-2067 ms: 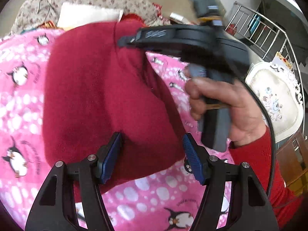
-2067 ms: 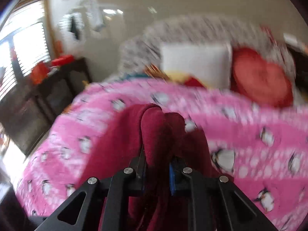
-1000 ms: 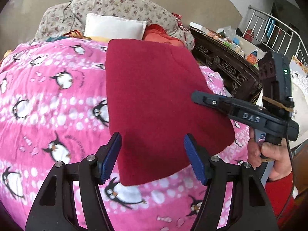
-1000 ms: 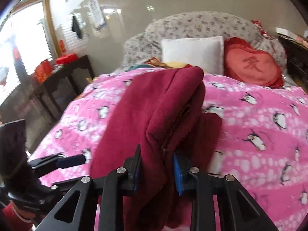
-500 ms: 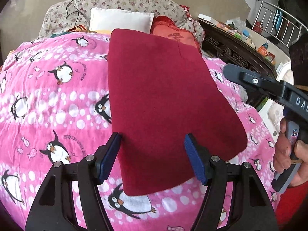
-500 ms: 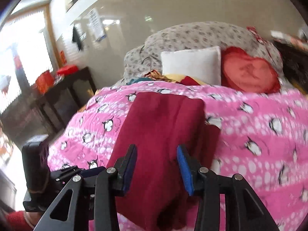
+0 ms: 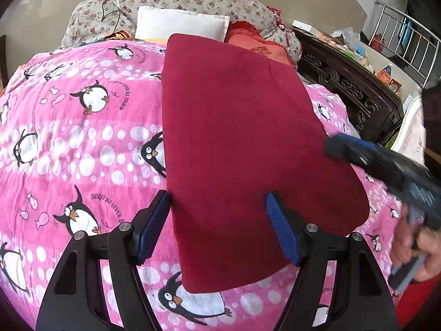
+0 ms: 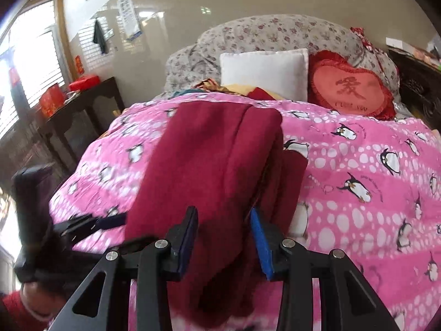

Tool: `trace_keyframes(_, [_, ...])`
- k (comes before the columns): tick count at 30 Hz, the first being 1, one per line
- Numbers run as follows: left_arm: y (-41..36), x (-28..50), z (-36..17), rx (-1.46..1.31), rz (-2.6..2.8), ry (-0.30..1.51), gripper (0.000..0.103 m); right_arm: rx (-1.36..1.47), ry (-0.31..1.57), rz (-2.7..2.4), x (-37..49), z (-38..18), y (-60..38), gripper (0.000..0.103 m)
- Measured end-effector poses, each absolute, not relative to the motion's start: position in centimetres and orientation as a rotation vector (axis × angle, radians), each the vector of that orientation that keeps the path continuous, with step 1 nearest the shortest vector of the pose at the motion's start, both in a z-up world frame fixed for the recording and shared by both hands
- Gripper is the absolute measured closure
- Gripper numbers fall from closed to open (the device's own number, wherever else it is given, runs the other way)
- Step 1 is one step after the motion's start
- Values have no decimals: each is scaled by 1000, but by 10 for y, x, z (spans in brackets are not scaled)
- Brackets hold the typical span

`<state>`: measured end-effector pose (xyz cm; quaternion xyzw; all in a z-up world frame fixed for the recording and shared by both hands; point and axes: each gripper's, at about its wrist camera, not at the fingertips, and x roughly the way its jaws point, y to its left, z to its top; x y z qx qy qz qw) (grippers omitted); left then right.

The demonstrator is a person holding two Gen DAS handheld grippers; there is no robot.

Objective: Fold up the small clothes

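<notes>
A dark red fleece garment (image 7: 234, 138) lies folded lengthwise on the pink penguin blanket (image 7: 82, 143). My left gripper (image 7: 217, 201) hovers over its near end, its jaws wide and opening, with the flat cloth below them and nothing pinched. In the right wrist view the same garment (image 8: 209, 160) shows its doubled edge. My right gripper (image 8: 223, 215) straddles that near edge with its jaws closing, cloth between the blue pads but not visibly pinched. The right gripper (image 7: 339, 149) shows blurred at the garment's right side, and the left gripper (image 8: 110, 222) at its left.
A white pillow (image 7: 179, 24), a red heart cushion (image 8: 350, 91) and a floral bolster (image 8: 275, 33) sit at the bed's head. A carved dark cabinet (image 7: 350, 88) stands along the right of the bed, a dark side table (image 8: 82, 110) on the other side.
The right gripper let go of the garment's lifted edge, and the garment came to lie flat and folded. The right gripper drew back, then came in over the near edge. The left gripper sank slightly.
</notes>
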<state>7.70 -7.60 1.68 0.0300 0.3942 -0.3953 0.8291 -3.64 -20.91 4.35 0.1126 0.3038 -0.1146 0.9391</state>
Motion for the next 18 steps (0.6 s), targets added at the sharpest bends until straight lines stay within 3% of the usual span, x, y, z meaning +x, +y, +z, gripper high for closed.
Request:
trace_keyframes(10, [-78,72,16,92,-821,853,31,323,714,-232,-46,-7,-215,65])
trace_keyframes(12, [-73,72,21,86,-823,843,31,353,667,-205,-53,3,-218,59])
trace_keyframes(15, [-62,85,33,4,-847,828,31,361,562,-224,-64,23,-226,40])
trace_keyframes(17, [-59,95,36,-50,-866,841,26,384,508,-246,-66,32,-236,22])
trace_keyframes(18, [-59,102,36,-76,-871,851,24,393,494,-253,-64,34,-242,19])
